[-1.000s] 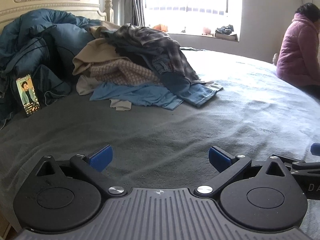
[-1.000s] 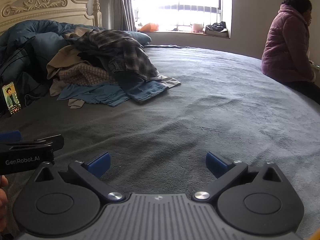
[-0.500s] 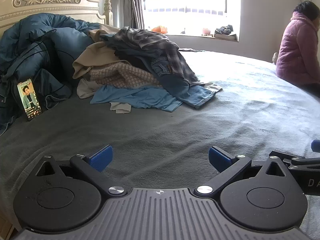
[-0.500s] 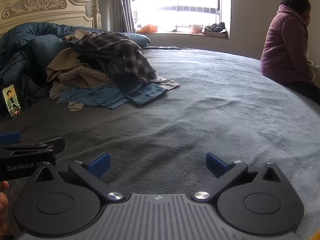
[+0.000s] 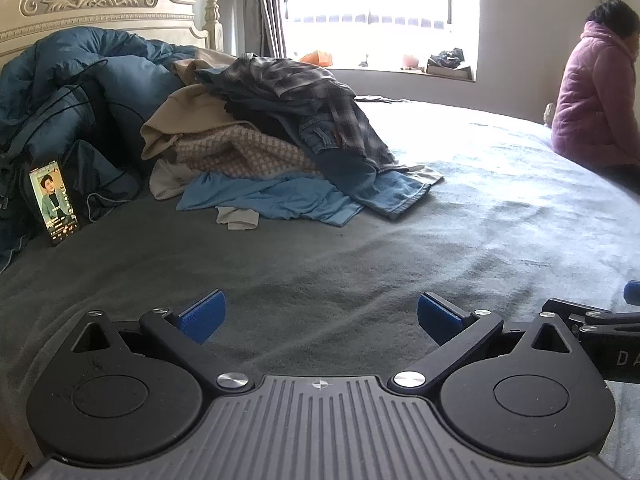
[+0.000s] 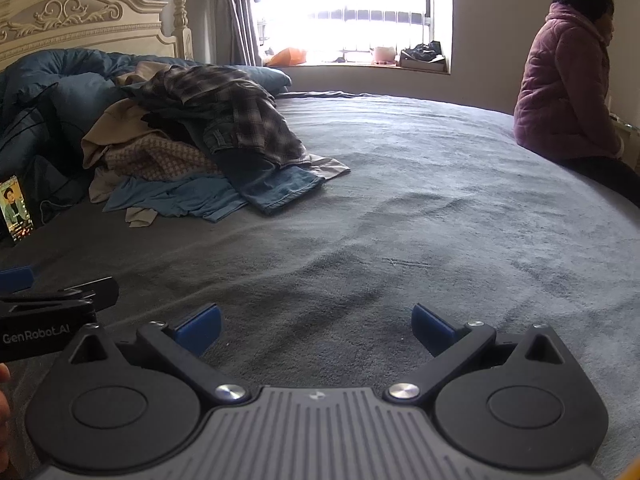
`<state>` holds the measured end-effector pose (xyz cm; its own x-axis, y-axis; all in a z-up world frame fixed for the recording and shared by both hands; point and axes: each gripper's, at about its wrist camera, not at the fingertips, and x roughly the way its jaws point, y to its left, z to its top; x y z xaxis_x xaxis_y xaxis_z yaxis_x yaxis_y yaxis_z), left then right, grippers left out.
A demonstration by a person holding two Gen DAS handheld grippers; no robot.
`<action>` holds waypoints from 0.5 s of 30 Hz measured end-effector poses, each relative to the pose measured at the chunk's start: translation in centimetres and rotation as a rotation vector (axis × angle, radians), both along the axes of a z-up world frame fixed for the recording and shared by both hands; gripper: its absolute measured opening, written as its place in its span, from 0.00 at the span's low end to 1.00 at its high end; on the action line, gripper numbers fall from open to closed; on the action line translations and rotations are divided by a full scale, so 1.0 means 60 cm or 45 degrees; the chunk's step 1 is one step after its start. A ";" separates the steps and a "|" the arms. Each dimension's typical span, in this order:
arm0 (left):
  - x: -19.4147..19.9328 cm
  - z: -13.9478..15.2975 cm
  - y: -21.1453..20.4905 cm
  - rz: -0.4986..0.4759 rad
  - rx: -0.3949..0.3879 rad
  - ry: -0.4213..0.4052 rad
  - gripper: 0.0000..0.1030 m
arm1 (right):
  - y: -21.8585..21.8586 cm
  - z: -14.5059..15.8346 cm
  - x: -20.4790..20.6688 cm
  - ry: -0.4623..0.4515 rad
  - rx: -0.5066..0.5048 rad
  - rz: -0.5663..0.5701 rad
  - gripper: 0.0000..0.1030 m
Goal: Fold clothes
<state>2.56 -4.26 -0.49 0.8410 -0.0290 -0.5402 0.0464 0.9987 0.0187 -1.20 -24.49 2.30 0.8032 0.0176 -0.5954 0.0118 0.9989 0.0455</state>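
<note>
Left gripper (image 5: 318, 314) and right gripper (image 6: 316, 322) side by side, fingers spread, empty.

Grey bedspread (image 5: 460, 240), plaid shirt (image 5: 320, 92), blue jeans (image 5: 384, 188), beige houndstooth knit (image 5: 248, 152), person's pink jacket (image 5: 592, 96).

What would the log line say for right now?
left gripper: open, empty | right gripper: open, empty | clothes pile: unfolded, untouched, far side of grey bed | step: approach
</note>
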 end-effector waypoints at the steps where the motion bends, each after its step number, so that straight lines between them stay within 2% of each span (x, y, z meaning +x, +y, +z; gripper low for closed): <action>1: 0.002 0.001 0.000 -0.002 -0.003 -0.001 1.00 | -0.002 0.000 0.001 -0.004 0.004 -0.002 1.00; 6: 0.027 0.009 0.003 0.005 0.030 -0.045 1.00 | -0.013 0.004 0.019 -0.032 0.020 0.023 1.00; 10: 0.073 0.018 0.024 0.045 0.050 -0.094 1.00 | -0.022 0.018 0.056 -0.083 0.024 0.103 1.00; 15: 0.169 0.042 0.058 0.086 0.063 -0.235 1.00 | -0.020 0.053 0.139 -0.247 0.010 0.204 1.00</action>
